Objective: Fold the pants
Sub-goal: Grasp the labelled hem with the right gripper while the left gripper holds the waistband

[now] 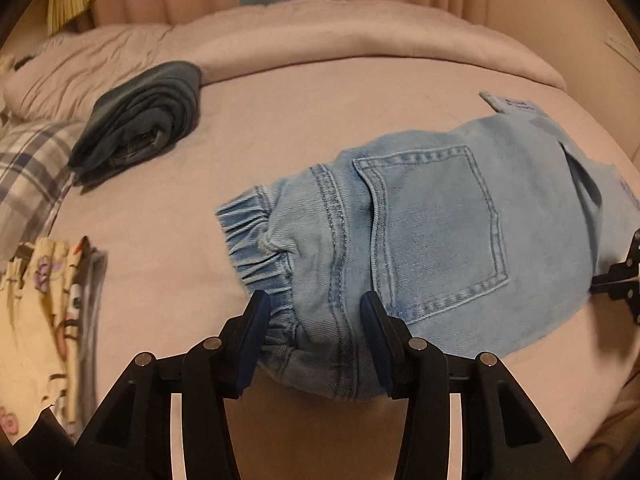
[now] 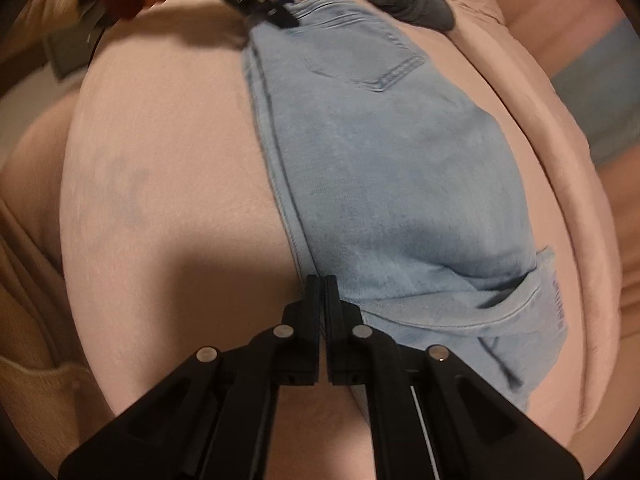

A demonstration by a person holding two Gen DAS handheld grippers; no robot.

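Light-blue jeans (image 1: 432,220) lie folded into a compact bundle on the pink bed (image 1: 168,240), back pocket up and elastic waistband to the left. My left gripper (image 1: 316,320) straddles the near waistband corner, and the thick denim fills the gap between its blue pads (image 1: 256,320). In the right wrist view the jeans (image 2: 380,168) run away from the camera, and the left gripper (image 2: 280,16) sits at their far end. My right gripper (image 2: 323,280) is shut, tips at the near seam edge, with no fabric visible between them. It also shows at the bundle's right edge (image 1: 620,280).
A dark folded garment (image 1: 140,120) rests at the back left of the bed. A plaid pillow (image 1: 28,160) and a yellow printed cloth (image 1: 40,320) lie along the left side. A rolled pink duvet (image 1: 320,36) borders the far edge, curtains behind it.
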